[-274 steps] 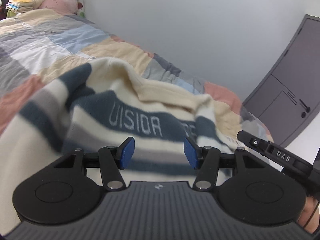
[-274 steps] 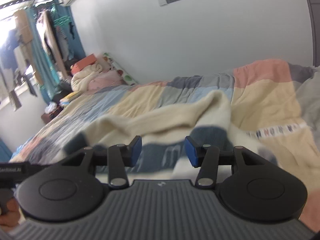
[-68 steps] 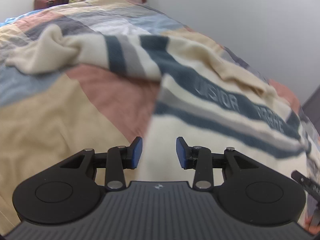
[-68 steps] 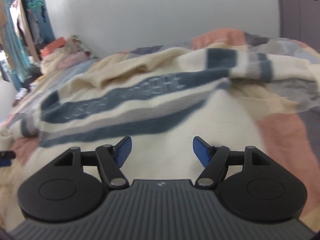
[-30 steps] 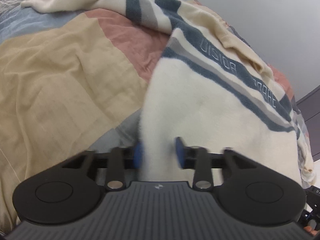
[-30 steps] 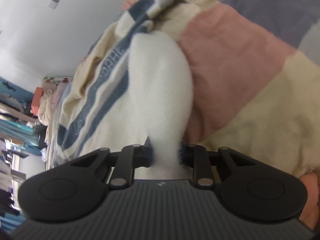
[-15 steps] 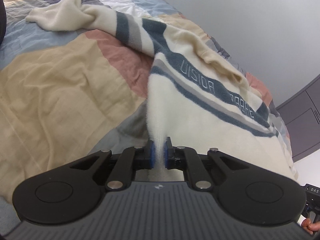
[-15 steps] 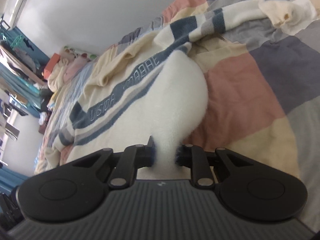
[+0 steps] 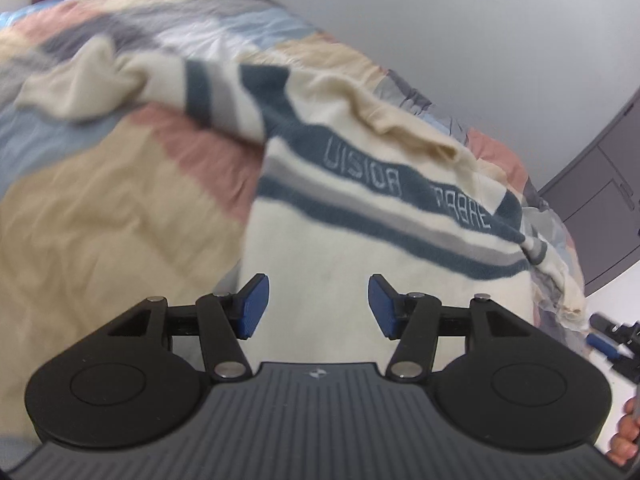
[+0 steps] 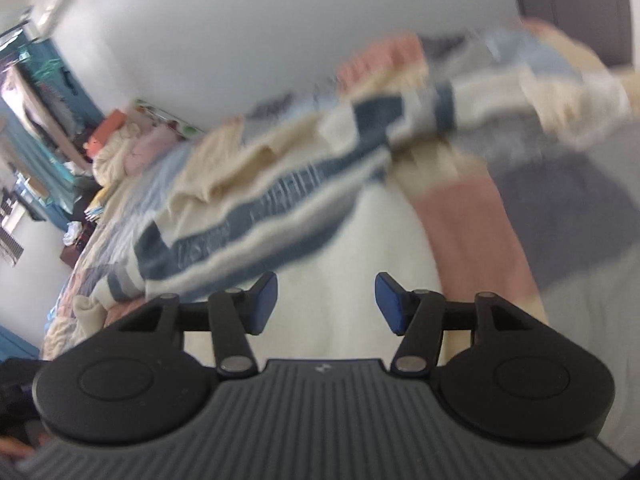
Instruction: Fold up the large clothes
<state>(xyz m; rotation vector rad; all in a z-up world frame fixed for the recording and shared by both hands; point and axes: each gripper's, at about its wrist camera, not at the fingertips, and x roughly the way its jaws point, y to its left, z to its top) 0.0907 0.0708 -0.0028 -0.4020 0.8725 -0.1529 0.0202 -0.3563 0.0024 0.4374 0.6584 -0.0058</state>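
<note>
A cream sweater with dark blue and grey stripes and lettering lies spread on the patchwork bed quilt. One sleeve stretches to the far left. My left gripper is open and empty over the sweater's lower left hem. In the right wrist view the same sweater is blurred, its other sleeve lying to the far right. My right gripper is open and empty over the lower right hem.
The quilt covers the whole bed. A grey wall runs behind it and a dark door stands at the right. Pillows and piled bedding lie at the head. My right gripper's tip shows at the right edge.
Both grippers were shut on the sweater's hem corners half a second ago. Both have opened and let go, and the hem now lies flat on the bed.
</note>
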